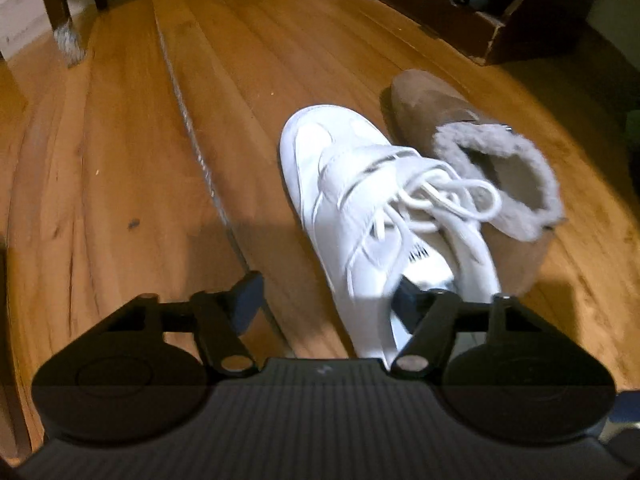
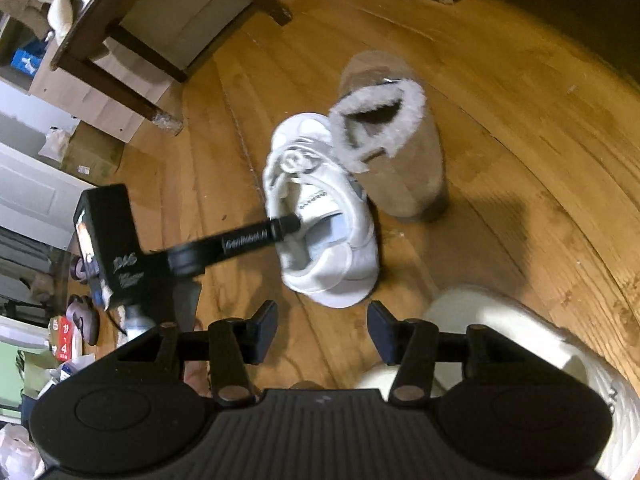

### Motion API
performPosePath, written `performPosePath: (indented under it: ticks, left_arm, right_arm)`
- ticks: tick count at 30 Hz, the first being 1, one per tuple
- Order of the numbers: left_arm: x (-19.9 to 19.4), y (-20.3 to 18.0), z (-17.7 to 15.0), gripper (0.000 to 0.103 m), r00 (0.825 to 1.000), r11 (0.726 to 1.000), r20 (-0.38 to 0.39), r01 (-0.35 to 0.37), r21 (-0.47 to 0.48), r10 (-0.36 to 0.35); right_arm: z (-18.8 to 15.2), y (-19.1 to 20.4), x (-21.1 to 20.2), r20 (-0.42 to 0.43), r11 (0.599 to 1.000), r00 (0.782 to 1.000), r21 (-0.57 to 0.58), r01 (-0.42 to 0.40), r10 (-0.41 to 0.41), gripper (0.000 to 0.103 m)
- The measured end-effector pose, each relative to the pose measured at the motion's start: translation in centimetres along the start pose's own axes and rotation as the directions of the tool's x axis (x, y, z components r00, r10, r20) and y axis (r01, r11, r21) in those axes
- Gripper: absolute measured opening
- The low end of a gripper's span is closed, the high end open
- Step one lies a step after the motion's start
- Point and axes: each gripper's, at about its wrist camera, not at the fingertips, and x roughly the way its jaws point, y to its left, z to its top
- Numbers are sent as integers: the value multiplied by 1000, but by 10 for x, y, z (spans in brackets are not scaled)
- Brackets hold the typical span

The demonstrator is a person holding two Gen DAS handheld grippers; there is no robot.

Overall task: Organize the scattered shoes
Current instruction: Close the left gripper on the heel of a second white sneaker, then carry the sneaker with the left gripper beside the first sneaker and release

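Observation:
A white lace-up sneaker (image 1: 360, 208) stands on the wooden floor, touching a brown fur-lined boot (image 1: 480, 168) on its right. My left gripper (image 1: 326, 298) is open, its right finger inside the sneaker's opening and its left finger outside the shoe's left wall. From the right wrist view I see the left gripper (image 2: 286, 226) reaching into the sneaker (image 2: 320, 216), with the boot (image 2: 396, 148) behind it. My right gripper (image 2: 322, 330) is open and empty above the floor. A cream knitted shoe (image 2: 540, 364) lies under its right side.
A dark chair's legs (image 2: 132, 60) stand at the back left. Dark low furniture (image 1: 460, 4) sits at the back right. Cardboard, boxes and other shoes (image 2: 80, 320) clutter the left side.

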Motion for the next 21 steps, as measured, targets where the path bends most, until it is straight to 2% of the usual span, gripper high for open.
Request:
performPosePath:
  ticks: [3, 4, 5, 6, 7, 8, 11, 16, 21]
  left_arm:
    - [10, -3, 2, 82, 997, 1000, 69, -29, 2, 29]
    - [12, -3, 3, 66, 997, 999, 74, -32, -4, 32]
    - [13, -3, 4, 32, 997, 1000, 79, -21, -11, 22]
    - [12, -6, 4, 30, 996, 1000, 85, -10, -12, 11]
    - [9, -11, 5, 20, 995, 1000, 93, -24, 1, 24]
    - [7, -15, 5, 17, 995, 999, 94, -38, 4, 37]
    - [3, -18, 7, 17, 996, 997, 66, -64, -34, 66]
    - [-6, 1, 9, 16, 997, 991, 53, -40, -129, 47]
    - [-47, 22, 6, 16, 994, 984, 102, -12, -180, 31]
  right_arm:
    - [0, -13, 5, 2, 1000, 1000, 4, 20, -20, 52]
    - [0, -16, 6, 2, 1000, 1000, 7, 26, -26, 53]
    - [-1, -19, 6, -1, 1000, 1000, 15, 27, -27, 53]
    - [-3, -23, 7, -5, 999, 1000, 24, 28, -28, 53]
    - [-4, -24, 7, -6, 999, 1000, 29, 30, -29, 54]
    - [-5, -26, 7, -8, 999, 999, 32, 36, -36, 54]
    - [-8, -29, 2, -4, 998, 999, 30, 51, -51, 55]
    - [-9, -26, -9, 16, 998, 998, 20, 60, -61, 59]
    - [-13, -16, -25, 38, 998, 997, 2, 63, -63, 59]
